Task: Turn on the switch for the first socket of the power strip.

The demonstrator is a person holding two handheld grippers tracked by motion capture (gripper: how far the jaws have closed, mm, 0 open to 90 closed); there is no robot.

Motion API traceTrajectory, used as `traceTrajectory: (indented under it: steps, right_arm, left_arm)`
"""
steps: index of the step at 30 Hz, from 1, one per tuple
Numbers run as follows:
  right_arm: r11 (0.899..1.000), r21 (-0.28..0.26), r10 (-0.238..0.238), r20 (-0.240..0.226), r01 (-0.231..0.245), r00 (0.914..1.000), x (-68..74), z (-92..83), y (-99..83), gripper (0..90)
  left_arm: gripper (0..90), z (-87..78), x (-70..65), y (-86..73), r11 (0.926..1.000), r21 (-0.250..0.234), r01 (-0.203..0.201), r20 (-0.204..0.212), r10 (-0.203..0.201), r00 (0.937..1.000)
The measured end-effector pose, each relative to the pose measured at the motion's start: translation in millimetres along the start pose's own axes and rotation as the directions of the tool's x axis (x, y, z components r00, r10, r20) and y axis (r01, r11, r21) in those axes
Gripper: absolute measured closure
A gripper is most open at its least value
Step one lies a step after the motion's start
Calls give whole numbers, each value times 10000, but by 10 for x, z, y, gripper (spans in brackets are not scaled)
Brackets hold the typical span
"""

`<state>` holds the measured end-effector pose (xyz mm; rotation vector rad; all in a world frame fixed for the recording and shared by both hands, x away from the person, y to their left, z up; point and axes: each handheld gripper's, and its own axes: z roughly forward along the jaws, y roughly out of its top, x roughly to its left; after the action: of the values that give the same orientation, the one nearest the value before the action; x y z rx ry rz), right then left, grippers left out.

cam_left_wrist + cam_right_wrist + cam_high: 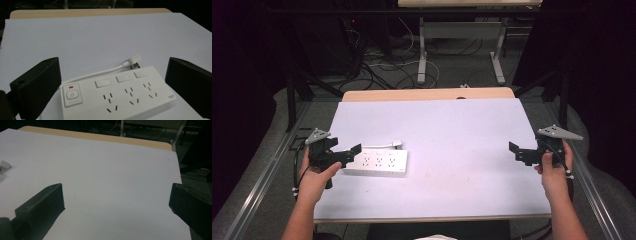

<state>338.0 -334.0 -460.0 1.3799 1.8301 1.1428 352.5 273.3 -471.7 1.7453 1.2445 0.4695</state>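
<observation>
A: Where is the power strip (377, 163) lying relative to the left tongs (353, 151)?

B: It is lying flat on the worktop (462, 150), just in front of the left tongs and nearly touching their tips. In the left gripper view the strip (117, 96) is sitting between the two jaws, which are standing wide apart and are not pressing on anything.

A: And its long axis?

B: It is running across the worktop, from the left tongs toward the right tongs (518, 152). Its switch end is facing the left tongs, and its short cable with the plug (133, 62) is resting just behind the strip.

A: Which hand is nearer?

B: The left one, clearly. The right tongs are hanging well apart from the strip, jaws also spread and empty.

A: Any writing?

B: A small grey mark (171, 96) is sitting on the far corner of the strip, but it is too small to read.
</observation>
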Motion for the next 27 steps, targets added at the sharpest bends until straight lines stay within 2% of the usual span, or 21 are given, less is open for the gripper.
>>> traceTrajectory:
  steps: [1, 6, 7, 10, 15, 19, 21, 27]
  right_arm:
    - [10000, 15, -93, 6, 93, 10000, -4, 10, -2, 0]
    - [10000, 86, 48, -87, -47, 10000, -5, 37, -16, 0]
    - [9996, 156, 217, -57, -216, 9997, 4, 30, -20, 0]
    - [9999, 88, 125, 19, -126, 9999, 2, 29, -31, 0]
    - [9999, 102, -52, 224, 50, 9997, -2, -32, -14, 0]
    - [10000, 87, 46, 96, -47, 9999, -5, -64, -11, 0]
    - [9999, 83, 58, 90, -58, 9999, -5, -62, -12, 0]
    - [9996, 252, -143, -95, 146, 9999, 6, -43, -18, 0]
  left_arm:
    - [4, -3, 8, -3, 10000, 37, -20, -29, 20, 10000]
    - [5, -7, 32, -16, 9999, 152, 81, -142, -79, 9999]
    - [5, -10, 34, -13, 9999, 136, 103, -126, -101, 9999]
    - [7, -13, 35, -3, 9997, 152, 191, -129, -189, 9997]
    - [9, 12, 34, 21, 9997, 205, 116, -189, -112, 9998]
    - [27, 37, 28, 33, 9996, 264, 107, -132, -103, 9999]
    - [29, 47, 16, 45, 9994, 358, -27, -79, 30, 10000]
    - [58, 47, 14, 119, 9989, 439, -189, -131, 194, 9997]
